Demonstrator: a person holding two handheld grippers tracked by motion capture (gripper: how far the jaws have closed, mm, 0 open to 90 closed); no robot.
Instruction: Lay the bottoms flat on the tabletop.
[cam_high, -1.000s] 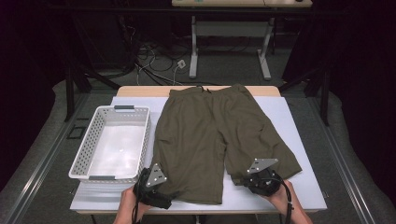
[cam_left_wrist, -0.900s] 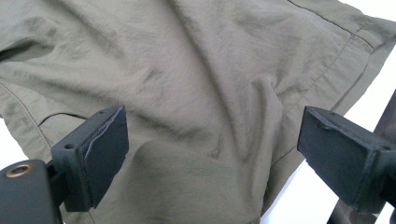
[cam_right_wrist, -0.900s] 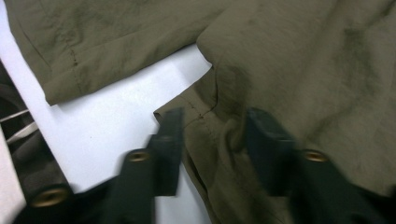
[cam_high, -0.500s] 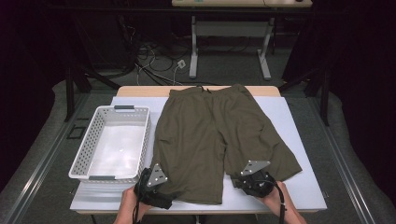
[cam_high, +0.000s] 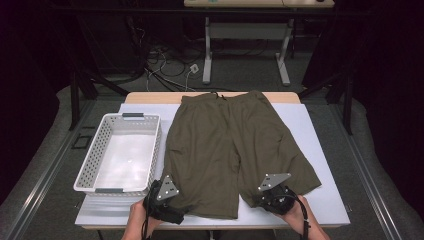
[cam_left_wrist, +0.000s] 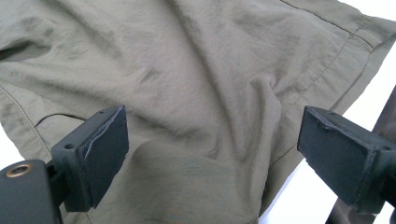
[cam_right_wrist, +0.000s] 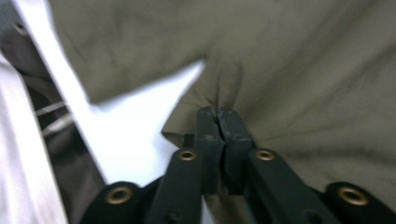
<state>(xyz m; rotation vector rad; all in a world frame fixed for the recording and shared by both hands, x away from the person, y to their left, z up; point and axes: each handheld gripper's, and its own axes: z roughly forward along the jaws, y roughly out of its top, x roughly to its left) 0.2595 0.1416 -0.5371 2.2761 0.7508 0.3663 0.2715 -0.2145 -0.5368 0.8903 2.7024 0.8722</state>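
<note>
A pair of olive-green shorts lies flat on the white-covered table, waistband at the far side. My left gripper hovers at the near hem of the left leg. In the left gripper view it is open, its pads wide apart above the wrinkled cloth. My right gripper sits at the near hem of the right leg. In the right gripper view it is shut on a pinched fold of the shorts. Its jaws have just been closing and then easing slightly, with the fabric between them.
A white perforated basket stands to the left of the shorts, nothing in it. Bare white cover lies to the right of the shorts. Beyond the table are cables on the floor and a desk frame.
My right gripper has shifted a little to the left along the right leg's hem. The left gripper has stayed where it was.
</note>
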